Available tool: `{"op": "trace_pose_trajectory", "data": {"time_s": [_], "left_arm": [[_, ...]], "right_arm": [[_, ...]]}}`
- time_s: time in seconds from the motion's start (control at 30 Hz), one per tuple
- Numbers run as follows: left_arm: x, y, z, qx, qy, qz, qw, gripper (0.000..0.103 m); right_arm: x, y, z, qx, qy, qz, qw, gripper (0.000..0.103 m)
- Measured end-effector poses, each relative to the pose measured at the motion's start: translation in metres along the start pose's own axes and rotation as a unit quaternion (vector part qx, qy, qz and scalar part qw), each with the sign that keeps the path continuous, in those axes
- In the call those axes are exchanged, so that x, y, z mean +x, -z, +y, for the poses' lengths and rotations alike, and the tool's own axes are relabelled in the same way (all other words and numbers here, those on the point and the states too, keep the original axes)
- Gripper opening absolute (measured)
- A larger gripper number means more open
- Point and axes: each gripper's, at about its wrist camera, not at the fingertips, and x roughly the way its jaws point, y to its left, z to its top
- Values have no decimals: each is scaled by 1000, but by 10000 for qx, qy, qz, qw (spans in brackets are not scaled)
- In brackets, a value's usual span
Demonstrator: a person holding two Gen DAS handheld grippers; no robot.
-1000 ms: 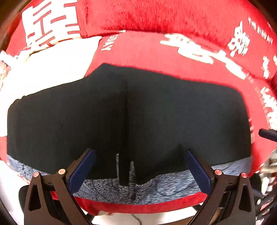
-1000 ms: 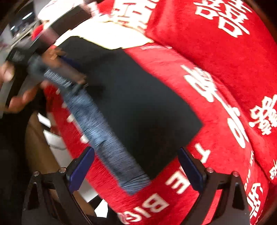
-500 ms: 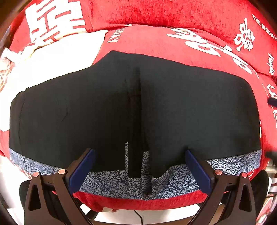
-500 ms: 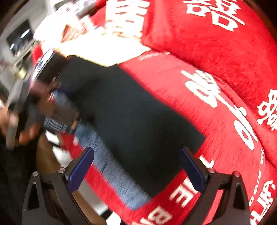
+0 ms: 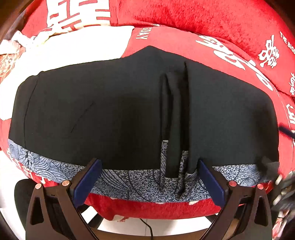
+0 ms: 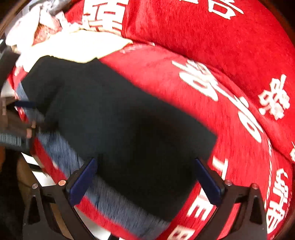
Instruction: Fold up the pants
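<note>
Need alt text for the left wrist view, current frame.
Black pants lie spread flat on a red cushion with white lettering, a raised lengthwise pleat right of centre. The open left gripper hovers at their near edge, over a blue-grey patterned band.

A plush red cover [image 5: 184, 205] printed with large white characters and Latin lettering drapes a cushioned seat, with a matching red back cushion [image 5: 202, 16] rising behind it. A cream-white cloth [image 5: 73, 48] lies at the far left of the seat, beside a crumpled patterned fabric [image 6: 46, 24] at the corner. Below the front edge, a pale floor [image 5: 129, 224] shows, crossed by a thin dark cable [image 5: 148, 228]. Lighting is even and indoor.
</note>
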Motion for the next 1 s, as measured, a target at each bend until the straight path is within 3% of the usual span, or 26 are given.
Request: {"op": "trace_pose_trajectory", "data": {"time_s": [0.2, 0.3, 0.4, 0.47, 0.7, 0.87, 1.0], "left_arm": [[-2, -2, -1, -18, 77, -11, 10000, 103], [-11, 2, 5, -108, 106, -153, 9998, 103], [-14, 6, 12, -245, 196, -202, 9993, 103], [-14, 7, 19, -391, 360, -152, 9985, 103], [-11, 11, 22, -318, 451, -74, 9984, 103], [-7, 19, 26, -326, 523, 16, 9981, 103], [-2, 18, 27, -343, 602, 99, 9975, 103]], "right_arm": [[-6, 66, 0, 485, 348, 404, 9974, 103], [-34, 69, -7, 894, 70, -139, 9959, 103], [-58, 50, -5, 970, -105, -660, 9930, 103], [-55, 29, 3, 730, -57, -744, 9945, 103], [13, -51, 33, 131, -234, -216, 9994, 103], [40, -103, 37, 327, -294, -89, 9990, 103], [60, -120, 36, 580, -338, 200, 9975, 103]]}}
